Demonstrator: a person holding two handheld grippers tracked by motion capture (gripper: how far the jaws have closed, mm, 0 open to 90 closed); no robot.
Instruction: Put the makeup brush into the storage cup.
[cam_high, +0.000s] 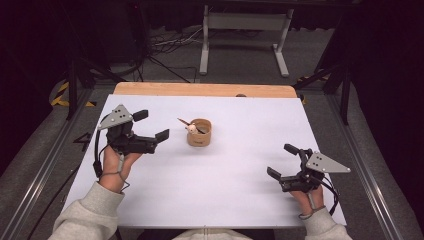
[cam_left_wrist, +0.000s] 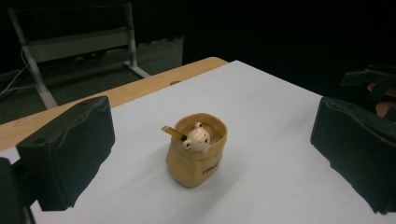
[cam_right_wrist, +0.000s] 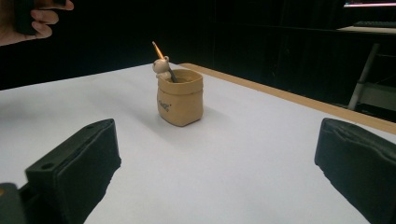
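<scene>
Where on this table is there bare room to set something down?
Free: the white sheet between the left gripper and right gripper, in front of the cup; also the far right stretch beyond the cup. Crowded: just around the cup with its bear and stick.

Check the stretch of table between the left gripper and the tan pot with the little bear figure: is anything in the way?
Nothing visible. The left gripper, jaws open and empty, faces the tan pot across bare white table. The right gripper sits well off to the other side.
</scene>
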